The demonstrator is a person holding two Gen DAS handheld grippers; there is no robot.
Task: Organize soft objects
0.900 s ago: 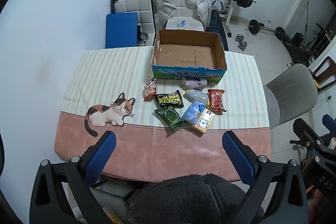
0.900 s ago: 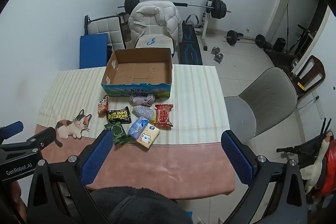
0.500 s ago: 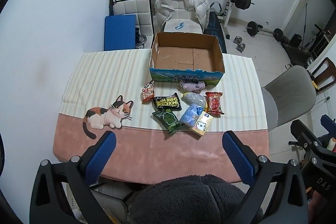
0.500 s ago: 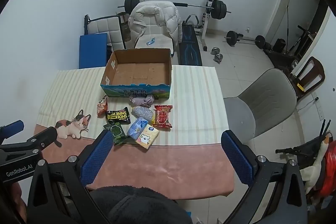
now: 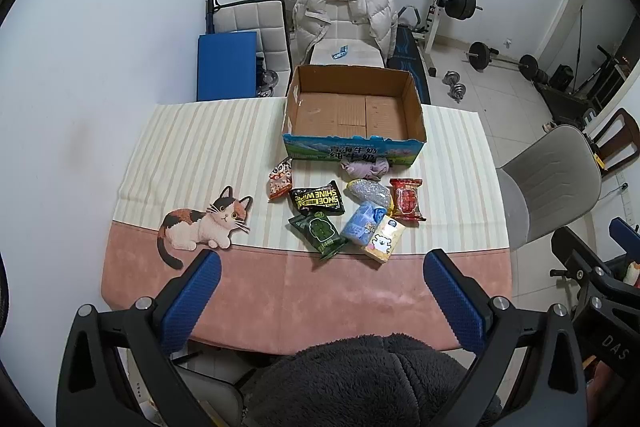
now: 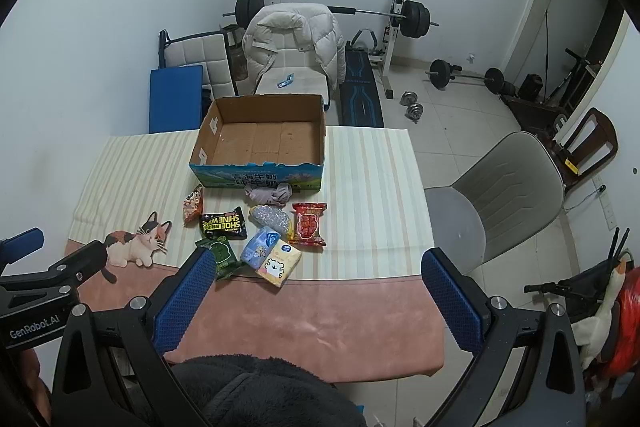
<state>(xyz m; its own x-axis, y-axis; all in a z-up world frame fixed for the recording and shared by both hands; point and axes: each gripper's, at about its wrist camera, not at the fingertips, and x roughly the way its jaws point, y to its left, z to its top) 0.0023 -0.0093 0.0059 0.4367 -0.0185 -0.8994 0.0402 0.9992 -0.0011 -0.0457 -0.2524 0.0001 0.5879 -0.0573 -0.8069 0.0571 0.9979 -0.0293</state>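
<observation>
Several soft packets lie in a cluster on the table: a black shoe-wipe packet (image 5: 317, 197), a green packet (image 5: 319, 231), a blue pack (image 5: 362, 221), a yellow tissue pack (image 5: 383, 239), a red packet (image 5: 407, 199), an orange snack bag (image 5: 279, 179), a silver pouch (image 5: 369, 191) and a purple cloth (image 5: 365, 167). An open, empty cardboard box (image 5: 354, 109) stands behind them. My left gripper (image 5: 322, 297) and right gripper (image 6: 316, 293) are both open and empty, held high above the table's near edge. The cluster also shows in the right wrist view (image 6: 260, 227).
The table (image 5: 200, 147) has a striped cream and pink cloth with a cat picture (image 5: 204, 221). A grey chair (image 5: 548, 183) stands at the right. A chair with a white jacket (image 5: 344, 15) and weight equipment (image 5: 456, 3) stand behind. Dark fleece (image 5: 360, 379) fills the bottom.
Both grippers have shifted slightly, so the table and box sit a little farther away in view. Nothing on the table has moved.
</observation>
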